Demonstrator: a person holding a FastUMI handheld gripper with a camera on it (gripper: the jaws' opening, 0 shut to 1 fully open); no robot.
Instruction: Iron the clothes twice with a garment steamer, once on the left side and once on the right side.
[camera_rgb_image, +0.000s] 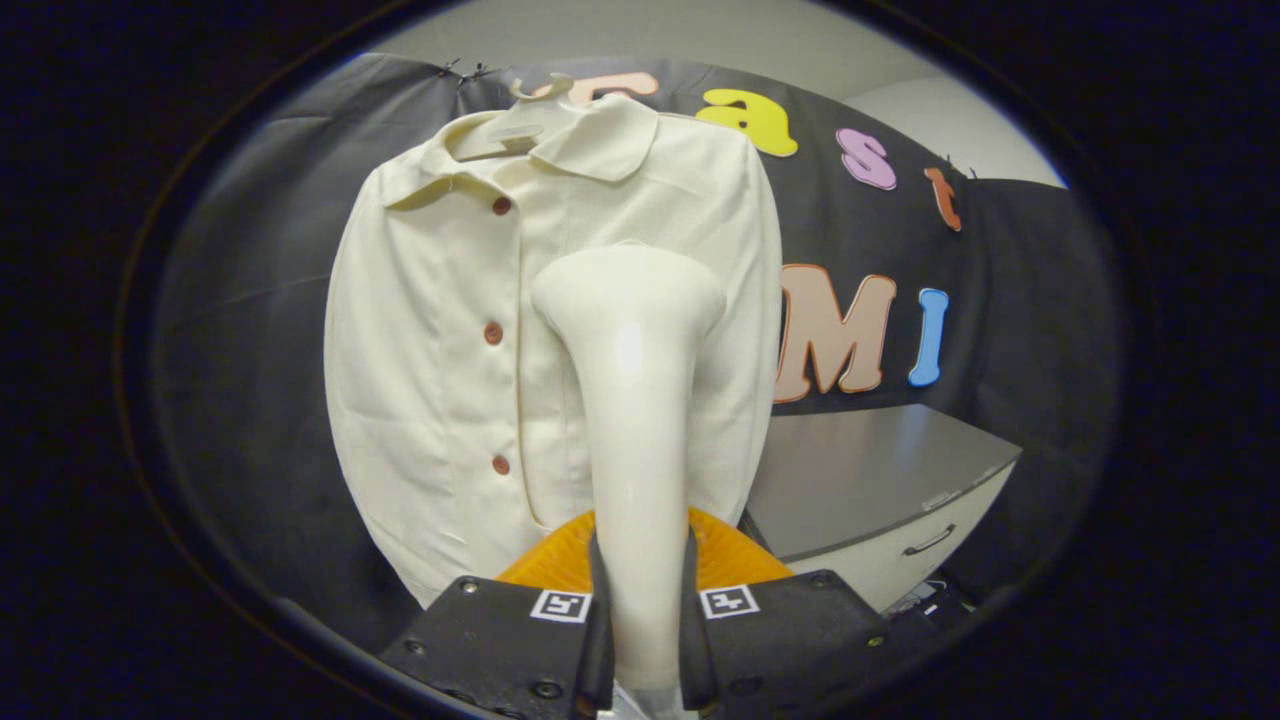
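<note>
My gripper (640, 640) is closed on the slim cream-white plastic garment steamer (632, 400), both fingers (598, 620) pressing its handle from either side, gap only as wide as the handle. Steamer's long axis runs straight ahead along my fingers, away from me: narrow handle between the fingers, flaring to a broad rounded head at the far end. Head points at the clothes, in front of the cream-white button-front jacket (450, 330). Can't tell if the head touches the fabric or sits just off it.

The head overlaps the jacket panel to the right of the button line, about mid-chest, level with the middle button. Three small reddish-brown round buttons (493, 333) run down the placket, just left of the steamer head. Jacket hangs upright on a pale cream plastic hanger (510, 135), flat collar at top, front facing me, sleeves hanging down both sides, the hem reaching down to my fingers.

An orange ribbed plastic part (555, 560) shows just ahead of my fingers, spreading out either side of the steamer handle; can't tell what it belongs to.

Beyond the jacket is the black cloth booth wall (240, 330). To the right of the jacket, lower down, a grey-topped white cabinet (880, 470) with a dark curved drawer handle (928, 541) stands against the wall, well apart from the steamer.
</note>
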